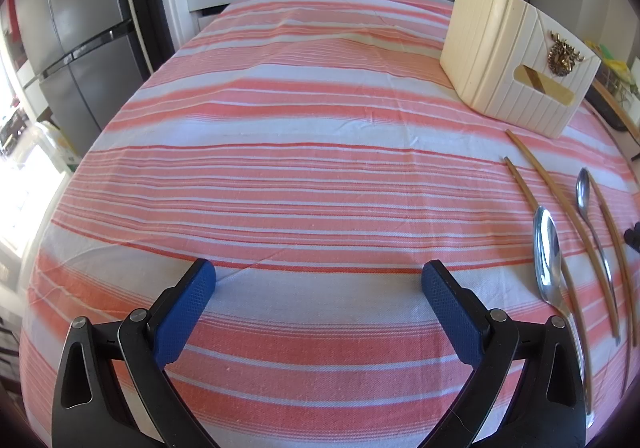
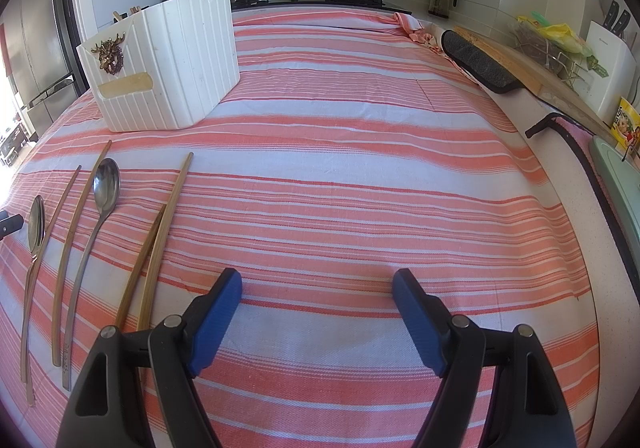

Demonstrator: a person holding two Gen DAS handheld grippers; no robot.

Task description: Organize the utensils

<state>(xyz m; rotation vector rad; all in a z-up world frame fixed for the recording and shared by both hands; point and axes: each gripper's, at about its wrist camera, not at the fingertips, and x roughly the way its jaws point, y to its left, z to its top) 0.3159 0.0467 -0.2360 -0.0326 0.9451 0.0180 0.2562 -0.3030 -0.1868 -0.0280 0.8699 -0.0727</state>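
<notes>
Both our tools, left tool (image 1: 318, 280) and right tool (image 2: 317, 290), gape empty; thin brown bamboo chopsticks (image 2: 162, 240) near the white ribbed plastic holder (image 2: 168, 64) could roll from a pinch.

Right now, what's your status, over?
Both tools open, empty: left tool, right tool. Spoons and chopsticks loose on cloth. Holder unobstructed.
</notes>
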